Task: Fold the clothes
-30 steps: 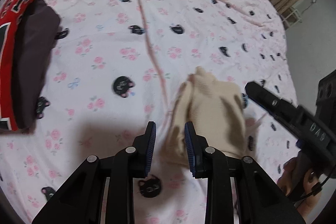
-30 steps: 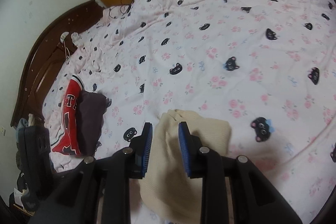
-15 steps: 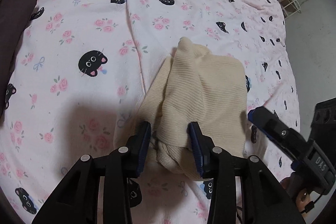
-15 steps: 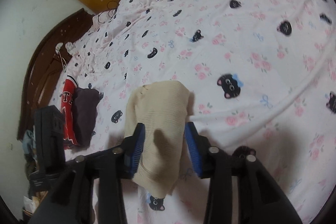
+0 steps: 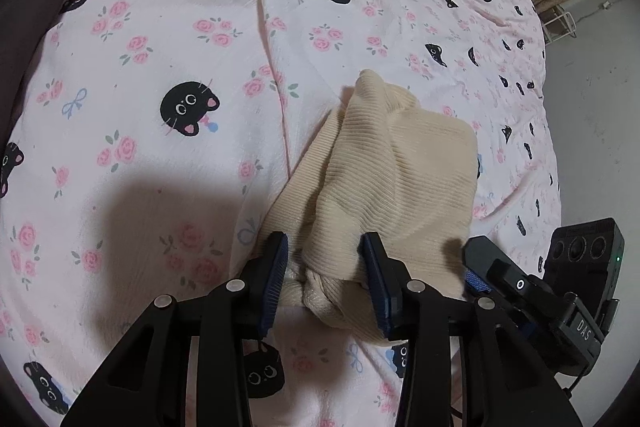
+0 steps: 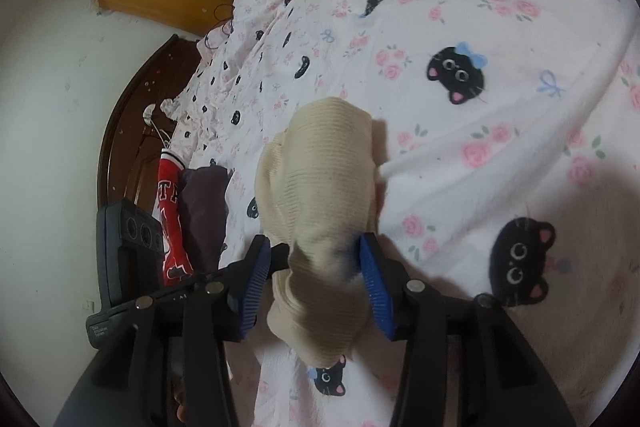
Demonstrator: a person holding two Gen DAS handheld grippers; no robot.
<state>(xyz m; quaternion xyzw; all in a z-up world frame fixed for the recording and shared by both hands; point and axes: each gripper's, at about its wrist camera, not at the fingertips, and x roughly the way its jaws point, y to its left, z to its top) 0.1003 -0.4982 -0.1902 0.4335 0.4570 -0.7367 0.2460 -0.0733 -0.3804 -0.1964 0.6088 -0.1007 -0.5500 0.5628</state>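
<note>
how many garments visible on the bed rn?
3. A cream knit top lies mid-bed, in front of both cameras. A red lettered garment and a dark purple one lie side by side near the headboard. More could be hidden outside the frames.

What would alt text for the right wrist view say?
A hand-held gripper with blue-padded jaws opening around a folded cream knit garment lying on a pink bedspread printed with cats and roses. Behind, left, red and dark clothes lie near a wooden headboard.

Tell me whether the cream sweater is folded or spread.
Folded: the cream sweater lies as a compact, layered bundle on the bedspread.
</note>
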